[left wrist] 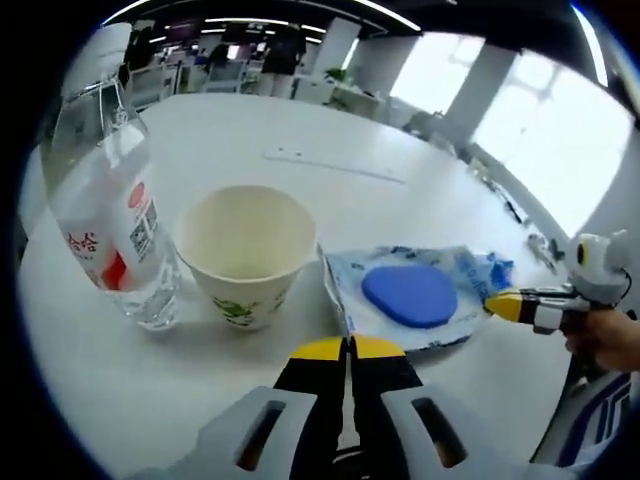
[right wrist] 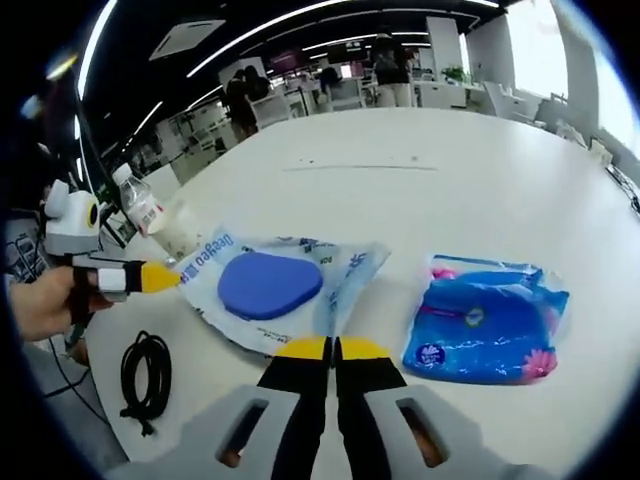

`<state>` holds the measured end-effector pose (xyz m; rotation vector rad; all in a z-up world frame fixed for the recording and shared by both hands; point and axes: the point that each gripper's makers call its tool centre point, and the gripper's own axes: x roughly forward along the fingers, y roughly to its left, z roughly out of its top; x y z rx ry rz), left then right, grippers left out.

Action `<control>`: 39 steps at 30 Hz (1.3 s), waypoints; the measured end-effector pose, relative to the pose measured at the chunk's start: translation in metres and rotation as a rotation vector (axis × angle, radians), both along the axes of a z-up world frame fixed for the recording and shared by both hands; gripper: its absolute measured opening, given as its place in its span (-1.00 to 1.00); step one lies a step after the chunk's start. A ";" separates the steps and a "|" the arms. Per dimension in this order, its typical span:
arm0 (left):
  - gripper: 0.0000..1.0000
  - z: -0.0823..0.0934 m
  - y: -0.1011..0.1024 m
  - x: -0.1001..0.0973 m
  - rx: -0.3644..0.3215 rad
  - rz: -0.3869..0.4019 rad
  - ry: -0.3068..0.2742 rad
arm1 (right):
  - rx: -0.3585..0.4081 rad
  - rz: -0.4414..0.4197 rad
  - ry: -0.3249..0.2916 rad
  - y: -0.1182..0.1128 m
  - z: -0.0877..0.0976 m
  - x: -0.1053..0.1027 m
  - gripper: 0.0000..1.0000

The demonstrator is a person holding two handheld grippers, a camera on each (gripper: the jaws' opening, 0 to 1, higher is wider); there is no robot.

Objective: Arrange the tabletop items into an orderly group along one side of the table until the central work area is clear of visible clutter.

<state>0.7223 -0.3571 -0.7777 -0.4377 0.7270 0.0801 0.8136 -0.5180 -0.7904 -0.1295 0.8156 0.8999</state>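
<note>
Left gripper (left wrist: 349,347) has its jaws together, holding nothing, just short of a paper cup (left wrist: 246,252) and a wipes pack (left wrist: 415,293) lying flat beside it. A water bottle (left wrist: 108,205) stands left of the cup. Right gripper (right wrist: 332,348) is likewise closed and empty; beyond it a tissue pack (right wrist: 485,318), a black cable (right wrist: 146,375) to the left

Blue-lidded wipes pack (right wrist: 268,288), cream cup (left wrist: 246,254) with green print.

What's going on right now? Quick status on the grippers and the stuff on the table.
Left gripper shut, empty; right gripper shut, empty. Wipes pack beside paper cup and water bottle. Tissue pack apart. Black cable near edge.
</note>
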 end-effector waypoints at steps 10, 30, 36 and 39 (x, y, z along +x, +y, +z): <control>-1.00 -0.014 0.003 0.000 -0.017 0.011 0.032 | -0.018 0.002 0.018 0.001 -0.013 0.003 -1.00; -0.99 -0.016 0.004 -0.003 0.014 0.079 -0.007 | -0.006 0.031 -0.048 0.005 -0.004 0.001 -0.78; -0.77 -0.011 0.007 -0.004 0.013 0.083 -0.045 | -0.030 0.104 -0.146 0.006 0.012 -0.002 -0.58; -0.64 -0.006 0.009 -0.003 0.004 0.083 -0.062 | 0.015 0.075 -0.141 0.006 0.023 -0.001 -0.51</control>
